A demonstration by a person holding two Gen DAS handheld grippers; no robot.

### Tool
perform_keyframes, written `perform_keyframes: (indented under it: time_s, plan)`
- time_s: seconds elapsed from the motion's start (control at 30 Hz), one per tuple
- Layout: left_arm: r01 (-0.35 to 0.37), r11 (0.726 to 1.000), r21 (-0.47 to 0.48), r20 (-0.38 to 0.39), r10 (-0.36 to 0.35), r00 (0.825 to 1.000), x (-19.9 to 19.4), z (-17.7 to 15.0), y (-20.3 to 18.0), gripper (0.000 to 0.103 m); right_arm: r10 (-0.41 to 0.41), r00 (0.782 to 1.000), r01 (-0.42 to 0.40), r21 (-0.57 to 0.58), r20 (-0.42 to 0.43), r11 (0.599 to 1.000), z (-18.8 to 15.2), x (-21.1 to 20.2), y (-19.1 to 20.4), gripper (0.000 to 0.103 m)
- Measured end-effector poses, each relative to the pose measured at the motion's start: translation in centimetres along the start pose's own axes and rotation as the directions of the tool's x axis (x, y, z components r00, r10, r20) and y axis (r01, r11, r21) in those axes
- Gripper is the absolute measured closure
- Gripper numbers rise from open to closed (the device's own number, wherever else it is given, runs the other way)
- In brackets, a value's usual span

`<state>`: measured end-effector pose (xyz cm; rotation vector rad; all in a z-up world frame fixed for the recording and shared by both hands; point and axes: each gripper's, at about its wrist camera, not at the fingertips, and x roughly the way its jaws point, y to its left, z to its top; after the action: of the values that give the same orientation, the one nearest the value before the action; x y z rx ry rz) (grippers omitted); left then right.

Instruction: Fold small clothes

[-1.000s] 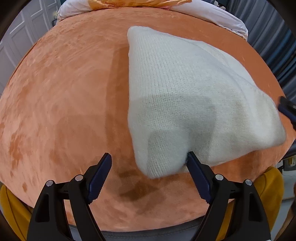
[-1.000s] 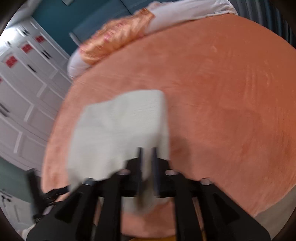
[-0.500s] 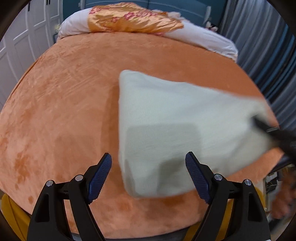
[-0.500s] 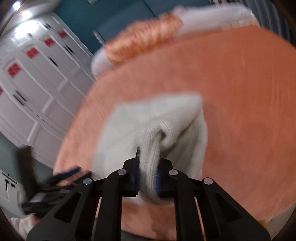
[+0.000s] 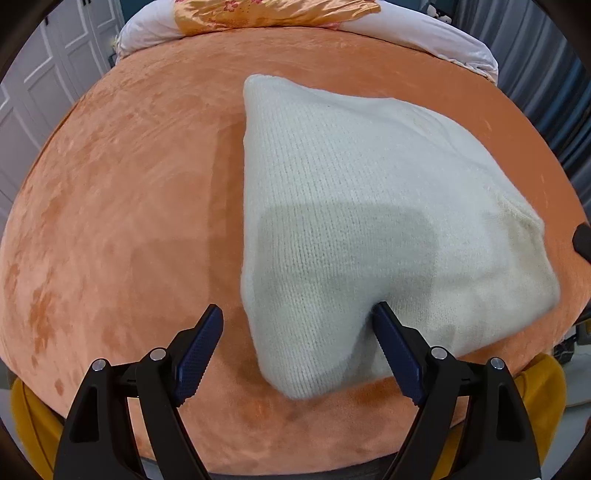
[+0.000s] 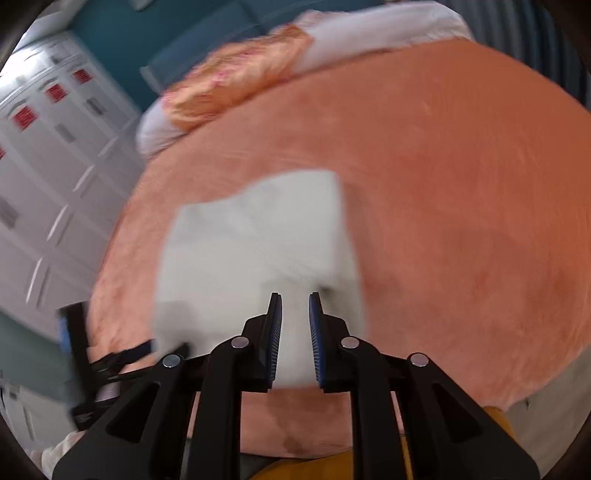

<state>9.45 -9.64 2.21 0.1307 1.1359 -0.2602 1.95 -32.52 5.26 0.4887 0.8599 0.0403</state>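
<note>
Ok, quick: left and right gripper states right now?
Left gripper: open, holding nothing, a corner of the sweater between its jaws.
Right gripper: partly open over the sweater, not clamping it.

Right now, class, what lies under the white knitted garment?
The white knitted garment lies flat on the orange plush cover, which shows all around it. Whatever is beneath or folded inside is covered.

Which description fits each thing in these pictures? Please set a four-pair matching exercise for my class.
Things:
1. knit garment
2. bedspread
3. left gripper
4. pillow cover

Descriptions:
A. orange plush
B. jaws wide apart
C. white, lying flat
D. gold floral, at the far end

Pairs: 1-C; 2-A; 3-B; 4-D
</note>
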Motion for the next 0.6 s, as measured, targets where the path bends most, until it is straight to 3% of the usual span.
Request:
perform_keyframes:
  time_s: [0.17,0.3,0.4,0.5,0.6]
  plan:
    - [-0.008,1.000,-0.028,0.016,0.008,1.000,-1.9,-0.7,0.9,0.023,0.004,0.994,-0.023,-0.178,-0.109,0.984,0.3,4.6,5.5,0.088]
    - [-0.043,0.998,-0.039,0.048,0.045,0.998,-3.8,-0.9,2.4,0.023,-0.008,0.983,-0.033,-0.221,-0.184,0.975,-0.3,8.4,7.9,0.088]
    - [-0.073,0.996,-0.054,0.079,0.077,0.994,-5.2,-1.2,4.0,0.023,-0.020,0.957,-0.053,-0.244,-0.289,0.968,-2.4,11.8,9.7,0.087]
    - [-0.085,0.995,-0.058,0.082,0.089,0.993,-5.4,-1.5,5.1,0.023,-0.103,0.959,-0.009,-0.390,-0.265,0.921,-3.6,13.2,12.2,0.087]
    - [-0.083,0.994,-0.068,0.067,0.088,0.994,-5.0,-1.6,5.2,0.023,-0.100,0.950,-0.029,-0.401,-0.296,0.916,-2.8,13.6,12.5,0.087]
